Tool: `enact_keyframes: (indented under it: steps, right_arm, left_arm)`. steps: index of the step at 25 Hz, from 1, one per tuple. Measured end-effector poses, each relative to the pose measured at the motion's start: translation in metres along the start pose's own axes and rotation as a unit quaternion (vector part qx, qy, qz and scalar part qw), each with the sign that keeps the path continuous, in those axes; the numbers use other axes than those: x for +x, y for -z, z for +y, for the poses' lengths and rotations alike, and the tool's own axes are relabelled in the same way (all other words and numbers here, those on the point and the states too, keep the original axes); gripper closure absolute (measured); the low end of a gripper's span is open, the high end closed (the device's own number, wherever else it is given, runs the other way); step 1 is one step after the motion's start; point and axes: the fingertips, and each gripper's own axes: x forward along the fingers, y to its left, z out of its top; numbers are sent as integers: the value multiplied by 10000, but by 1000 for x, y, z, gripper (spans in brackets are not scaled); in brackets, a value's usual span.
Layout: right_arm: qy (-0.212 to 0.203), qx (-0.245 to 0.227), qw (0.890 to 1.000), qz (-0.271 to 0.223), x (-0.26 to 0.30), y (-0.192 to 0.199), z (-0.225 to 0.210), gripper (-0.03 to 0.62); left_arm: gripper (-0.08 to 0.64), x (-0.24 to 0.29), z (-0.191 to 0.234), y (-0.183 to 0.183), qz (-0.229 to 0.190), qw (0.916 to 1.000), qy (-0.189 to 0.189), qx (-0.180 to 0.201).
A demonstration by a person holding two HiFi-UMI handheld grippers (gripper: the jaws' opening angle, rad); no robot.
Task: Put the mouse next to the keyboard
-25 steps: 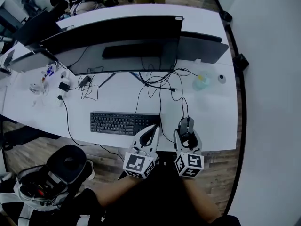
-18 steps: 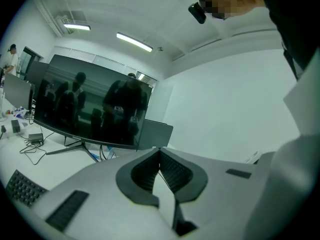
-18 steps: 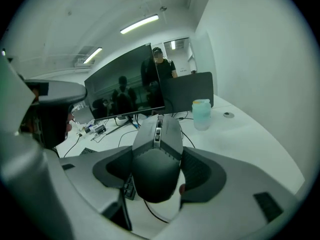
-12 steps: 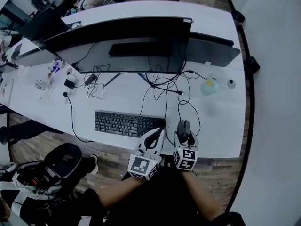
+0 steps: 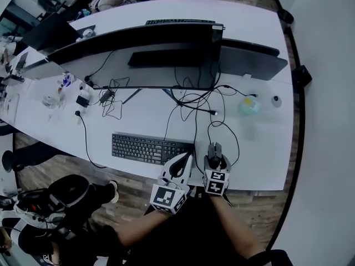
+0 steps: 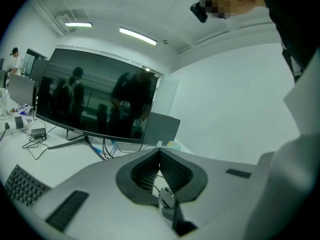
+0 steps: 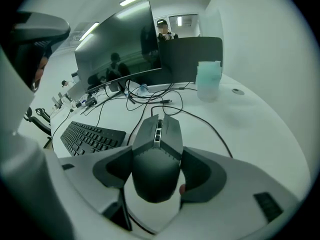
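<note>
Right gripper (image 5: 215, 159) clasps the mouse (image 5: 214, 149) beside the keyboard (image 5: 147, 147); left gripper (image 5: 185, 160) clenched, empty.

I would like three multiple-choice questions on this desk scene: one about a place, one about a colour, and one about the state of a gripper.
1. Where is the mouse relative to the keyboard?
A. left of it
B. right of it
C. on top of it

2. What colour is the keyboard?
A. white
B. red
C. black

3. How do the jaws of the left gripper stand?
A. together, nothing between
B. closed on the mouse
C. wide apart

Answers:
1 B: the head view shows the mouse just past the keyboard's right end.
2 C: its keys and frame are black.
3 A: the left gripper view shows its jaws meeting with nothing between.
</note>
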Motion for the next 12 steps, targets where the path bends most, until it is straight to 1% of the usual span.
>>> enact_keyframes:
  steps: [5,9,12]
  right_arm:
    - [-106,120,9996,211,16,8,-5,288]
    - [-26,104,9992,392,26,10,-5,288]
    - [90,57,9980,617,29,19,-5,288]
  left_arm:
    - [557,5,4,-9,-13,10000,-67,-10]
    - [557,1,16,-7,-33,9996,-266,-77]
    - [557,-5,22,-9,-5,9992,-389,-108]
